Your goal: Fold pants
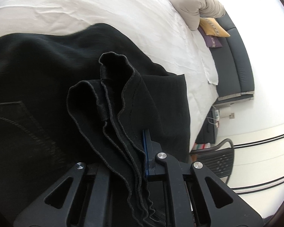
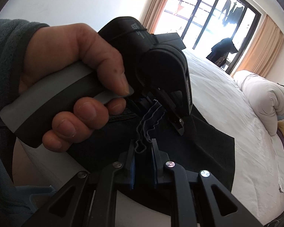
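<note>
Black pants (image 1: 37,79) lie spread on the white bed (image 1: 96,7). In the left wrist view their gathered, layered hem (image 1: 115,87) rises out of my left gripper (image 1: 138,140), which is shut on it; one blue pad (image 1: 146,151) shows beside the cloth and the other finger is hidden. In the right wrist view my right gripper (image 2: 143,148) is shut on a bunch of the same hem (image 2: 147,124), with the pants (image 2: 204,143) below. Just beyond, a hand (image 2: 70,60) holds the left gripper (image 2: 144,102), clamped on that hem a short way along.
A rolled beige duvet (image 1: 197,3) (image 2: 265,98) lies at the bed's head, with a yellow cushion (image 1: 214,27) and a dark padded headboard (image 1: 238,60) past it. A black chair (image 1: 217,160) stands beside the bed. Glass doors with curtains (image 2: 208,13) are beyond the bed.
</note>
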### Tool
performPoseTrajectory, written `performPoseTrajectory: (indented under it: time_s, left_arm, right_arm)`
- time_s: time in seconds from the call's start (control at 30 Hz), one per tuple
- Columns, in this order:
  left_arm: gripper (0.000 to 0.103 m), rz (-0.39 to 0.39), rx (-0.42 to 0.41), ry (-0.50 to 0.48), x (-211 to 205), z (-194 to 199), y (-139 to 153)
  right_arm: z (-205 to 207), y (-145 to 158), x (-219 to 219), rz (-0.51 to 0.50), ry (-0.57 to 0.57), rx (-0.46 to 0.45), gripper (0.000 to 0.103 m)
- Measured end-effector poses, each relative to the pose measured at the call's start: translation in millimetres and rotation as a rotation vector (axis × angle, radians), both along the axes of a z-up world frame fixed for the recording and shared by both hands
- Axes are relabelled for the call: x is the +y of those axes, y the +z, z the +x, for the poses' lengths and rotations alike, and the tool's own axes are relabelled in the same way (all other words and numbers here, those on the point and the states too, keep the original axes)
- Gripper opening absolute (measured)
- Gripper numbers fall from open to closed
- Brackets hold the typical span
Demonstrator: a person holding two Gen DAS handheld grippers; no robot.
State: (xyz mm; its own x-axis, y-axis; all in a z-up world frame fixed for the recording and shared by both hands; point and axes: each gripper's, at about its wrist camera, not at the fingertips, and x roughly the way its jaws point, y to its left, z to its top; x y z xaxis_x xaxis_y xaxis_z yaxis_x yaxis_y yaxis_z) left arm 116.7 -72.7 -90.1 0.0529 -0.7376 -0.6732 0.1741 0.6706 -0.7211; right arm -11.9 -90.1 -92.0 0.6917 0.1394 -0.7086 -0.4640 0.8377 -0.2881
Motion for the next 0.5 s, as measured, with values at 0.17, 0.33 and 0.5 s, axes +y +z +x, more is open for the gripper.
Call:
performPoseTrajectory:
  time_s: [0.17,0.33,0.5]
  left_arm:
    - [0.007,0.045,0.01,0.004,14,-2,-15]
    - [0.008,0.042,0.014,0.013,6,1,-19]
    - [0.017,0.134,-0.034,0.009,18,-8,0]
  right_arm:
    - [2,-9,5,0.012,0.022,0.036,0.016]
    - [17,-18,-3,0.066,-0.005,0.105,0.017]
    - [27,-13,-17,0.166,-0.002,0.204,0.049]
